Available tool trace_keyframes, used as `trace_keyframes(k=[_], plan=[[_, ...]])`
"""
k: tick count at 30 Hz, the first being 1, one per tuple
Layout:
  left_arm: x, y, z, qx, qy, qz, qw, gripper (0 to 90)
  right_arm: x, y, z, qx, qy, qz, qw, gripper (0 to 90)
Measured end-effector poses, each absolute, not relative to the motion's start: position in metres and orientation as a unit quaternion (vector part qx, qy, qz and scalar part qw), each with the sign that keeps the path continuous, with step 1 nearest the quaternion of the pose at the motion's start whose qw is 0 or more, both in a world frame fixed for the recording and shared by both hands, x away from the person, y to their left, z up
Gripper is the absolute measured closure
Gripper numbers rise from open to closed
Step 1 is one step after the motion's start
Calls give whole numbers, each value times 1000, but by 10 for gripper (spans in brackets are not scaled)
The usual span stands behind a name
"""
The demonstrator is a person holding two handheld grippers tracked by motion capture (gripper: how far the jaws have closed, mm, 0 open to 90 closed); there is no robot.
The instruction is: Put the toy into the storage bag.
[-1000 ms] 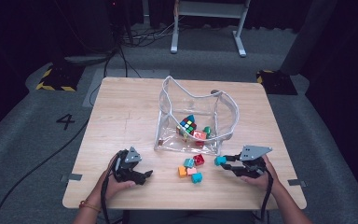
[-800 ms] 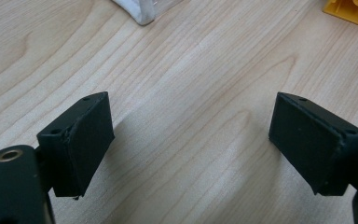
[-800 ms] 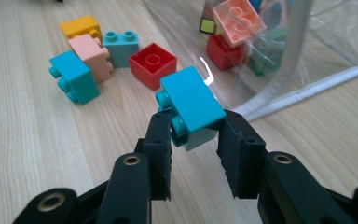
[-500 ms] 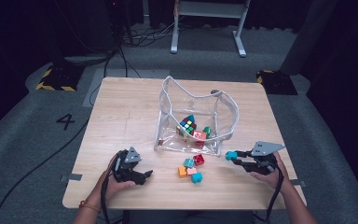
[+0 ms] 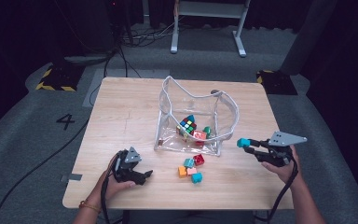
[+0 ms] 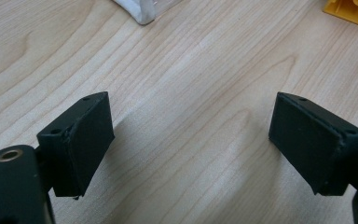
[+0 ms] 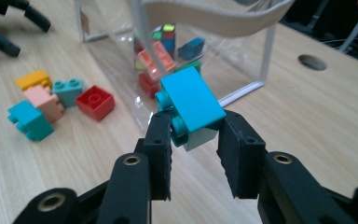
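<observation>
Right of the clear bag (image 5: 198, 119), the right gripper (image 5: 248, 143) is clamping a teal brick (image 7: 191, 103) above the table (image 5: 121, 112). Near the front edge, the left gripper (image 5: 145, 175) is resting with jaws spread, gripping nothing.

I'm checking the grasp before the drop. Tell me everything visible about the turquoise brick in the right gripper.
The turquoise plastic toy brick is blocky, with round studs on its left-facing side, so it lies tipped over. The right gripper is shut on it, black fingers pressing its lower part, its top standing proud. It is held off the wooden table, just right of the clear plastic bag, not touching it.
</observation>
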State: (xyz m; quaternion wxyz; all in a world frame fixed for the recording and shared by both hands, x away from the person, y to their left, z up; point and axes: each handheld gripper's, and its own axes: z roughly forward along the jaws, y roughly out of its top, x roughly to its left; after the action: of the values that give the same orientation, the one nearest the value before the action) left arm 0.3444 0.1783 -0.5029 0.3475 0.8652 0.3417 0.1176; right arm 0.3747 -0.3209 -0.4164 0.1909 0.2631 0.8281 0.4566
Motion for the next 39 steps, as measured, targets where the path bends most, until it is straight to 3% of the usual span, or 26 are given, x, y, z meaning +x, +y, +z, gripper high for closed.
trace_keyframes(k=[18,27,39], plan=[[345,178,-503,865,341,117,348,138,402,-347,-350,285,795,479,239,655],[345,178,-503,866,341,117,347,138,420,-323,-320,260,807,469,246,655],[345,178,-503,866,340,116,347,138,439,-283,-307,235,825,462,225,655]])
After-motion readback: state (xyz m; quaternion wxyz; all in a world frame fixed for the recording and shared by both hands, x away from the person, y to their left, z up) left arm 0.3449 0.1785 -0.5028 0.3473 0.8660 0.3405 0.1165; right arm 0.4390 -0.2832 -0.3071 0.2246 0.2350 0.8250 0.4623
